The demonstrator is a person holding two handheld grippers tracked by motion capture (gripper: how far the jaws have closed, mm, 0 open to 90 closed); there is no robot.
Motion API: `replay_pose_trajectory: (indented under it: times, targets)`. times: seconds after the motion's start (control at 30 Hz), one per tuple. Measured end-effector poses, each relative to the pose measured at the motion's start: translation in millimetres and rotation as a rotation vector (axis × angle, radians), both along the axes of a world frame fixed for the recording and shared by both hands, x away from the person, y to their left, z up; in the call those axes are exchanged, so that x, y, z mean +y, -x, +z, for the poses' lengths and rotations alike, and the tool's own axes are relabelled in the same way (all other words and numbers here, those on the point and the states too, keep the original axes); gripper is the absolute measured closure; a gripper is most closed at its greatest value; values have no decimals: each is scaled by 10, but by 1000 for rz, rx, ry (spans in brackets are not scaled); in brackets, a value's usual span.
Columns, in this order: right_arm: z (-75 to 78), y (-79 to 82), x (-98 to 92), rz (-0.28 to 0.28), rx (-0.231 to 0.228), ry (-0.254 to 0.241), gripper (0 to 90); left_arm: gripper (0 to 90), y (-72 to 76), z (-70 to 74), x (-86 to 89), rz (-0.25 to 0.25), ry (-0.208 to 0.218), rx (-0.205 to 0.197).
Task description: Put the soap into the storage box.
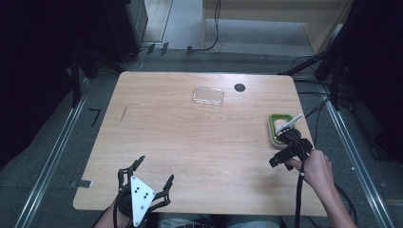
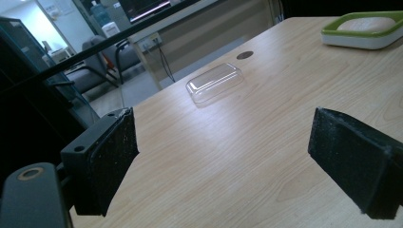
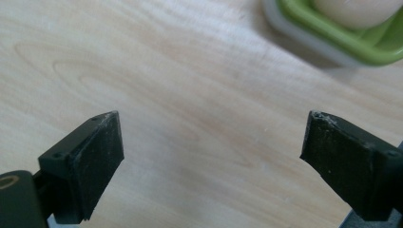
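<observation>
Right gripper (image 1: 286, 135), jaws spread and empty, partly hides the green-rimmed dish (image 1: 274, 124) at the table's (image 1: 190, 142) right edge; the pale rounded lump (image 3: 354, 10) in the dish is cut off in the right gripper view. Left gripper (image 1: 154, 172), jaws wide apart and empty, sits at the near edge. A clear rounded plastic lid (image 1: 208, 96) lies near the far edge beside a dark round hole (image 1: 239, 87). Bare pale woodgrain lies between.

No legible text, labels or numbers anywhere.
</observation>
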State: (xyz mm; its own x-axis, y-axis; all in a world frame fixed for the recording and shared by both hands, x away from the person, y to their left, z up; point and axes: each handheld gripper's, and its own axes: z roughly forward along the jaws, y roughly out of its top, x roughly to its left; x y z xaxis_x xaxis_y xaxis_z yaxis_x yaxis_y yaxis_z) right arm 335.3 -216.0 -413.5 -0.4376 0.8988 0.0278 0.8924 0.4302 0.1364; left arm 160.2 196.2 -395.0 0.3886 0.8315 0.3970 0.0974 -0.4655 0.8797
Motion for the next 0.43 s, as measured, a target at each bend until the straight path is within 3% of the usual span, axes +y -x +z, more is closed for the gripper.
replay_pose_trajectory:
  times: [0.27,0.43]
  targets:
    - [-209,227,-36,28,25,1,28,99,0,1,-1,0,0,0]
    - [-352,367,-33,73,24,16,20,99,-2,-1,6,0,-3,-2]
